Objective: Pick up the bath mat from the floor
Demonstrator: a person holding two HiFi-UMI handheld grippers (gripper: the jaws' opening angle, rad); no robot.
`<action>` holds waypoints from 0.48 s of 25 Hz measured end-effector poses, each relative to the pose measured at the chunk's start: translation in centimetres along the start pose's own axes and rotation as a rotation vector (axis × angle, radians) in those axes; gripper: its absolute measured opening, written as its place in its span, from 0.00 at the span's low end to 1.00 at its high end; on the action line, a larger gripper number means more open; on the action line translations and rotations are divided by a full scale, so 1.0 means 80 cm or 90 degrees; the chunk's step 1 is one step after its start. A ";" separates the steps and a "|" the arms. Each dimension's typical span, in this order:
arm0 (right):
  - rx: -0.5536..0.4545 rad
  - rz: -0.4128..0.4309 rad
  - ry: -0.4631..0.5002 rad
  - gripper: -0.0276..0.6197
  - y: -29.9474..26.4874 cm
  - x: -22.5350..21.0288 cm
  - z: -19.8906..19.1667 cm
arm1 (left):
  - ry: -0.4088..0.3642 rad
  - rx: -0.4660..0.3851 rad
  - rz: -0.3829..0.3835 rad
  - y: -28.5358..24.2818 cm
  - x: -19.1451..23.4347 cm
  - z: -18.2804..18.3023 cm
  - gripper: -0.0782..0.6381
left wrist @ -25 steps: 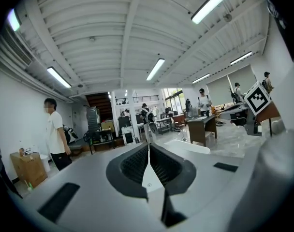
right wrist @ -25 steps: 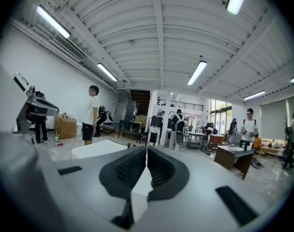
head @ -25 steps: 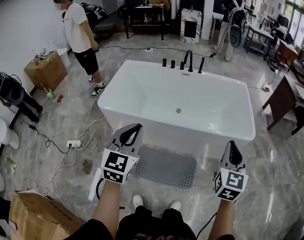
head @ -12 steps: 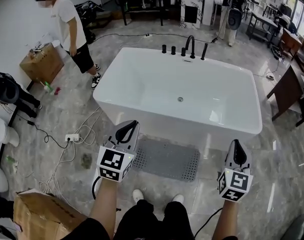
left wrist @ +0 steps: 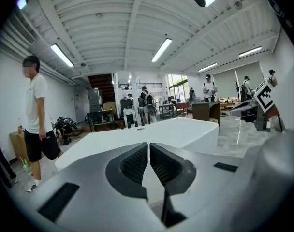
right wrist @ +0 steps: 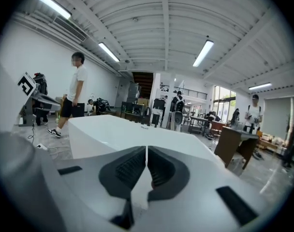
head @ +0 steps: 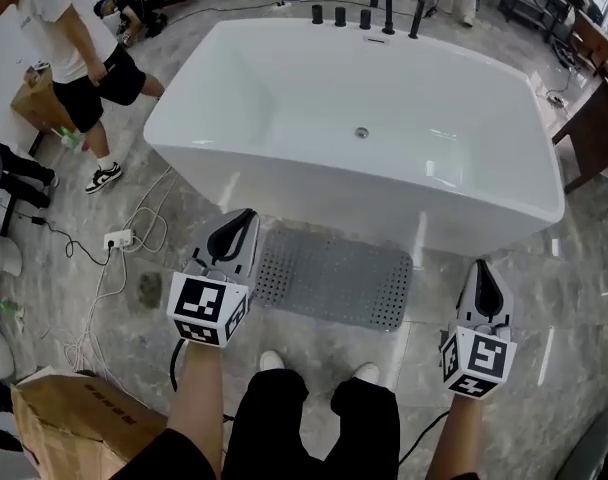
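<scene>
Grey perforated bath mat (head: 332,278) flat on floor.

Jaws together, nothing between: left hand-held gripper (head: 242,220); right hand-held gripper (head: 482,266); forearms forward, well apart

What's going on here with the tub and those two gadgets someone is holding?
A person stands facing a white bathtub with a grasping tool in each hand. The left tool and the right tool are both shut and empty, held out near either end of the grey bath mat. The mat lies flat on the floor against the tub, not yet picked up. A second person stands off to the left.
</scene>
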State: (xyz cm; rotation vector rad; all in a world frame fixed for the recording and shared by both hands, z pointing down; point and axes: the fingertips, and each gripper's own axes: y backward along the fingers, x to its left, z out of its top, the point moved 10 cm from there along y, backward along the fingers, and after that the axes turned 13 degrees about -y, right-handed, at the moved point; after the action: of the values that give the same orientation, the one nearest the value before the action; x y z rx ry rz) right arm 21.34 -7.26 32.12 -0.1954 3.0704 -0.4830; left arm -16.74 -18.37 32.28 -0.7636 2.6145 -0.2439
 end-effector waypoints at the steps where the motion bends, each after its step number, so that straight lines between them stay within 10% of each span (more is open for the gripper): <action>1: 0.003 -0.004 0.001 0.08 -0.014 0.000 -0.027 | -0.003 0.005 0.002 -0.012 -0.005 -0.028 0.13; 12: -0.004 -0.010 -0.042 0.08 -0.138 -0.013 -0.257 | 0.008 0.001 0.039 -0.116 -0.074 -0.266 0.13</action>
State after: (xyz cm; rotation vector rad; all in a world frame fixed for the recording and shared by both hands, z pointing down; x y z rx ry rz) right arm 22.73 -11.26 55.08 -0.2302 3.0091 -0.4570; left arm -16.86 -21.75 55.97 -0.6824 2.6450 -0.2340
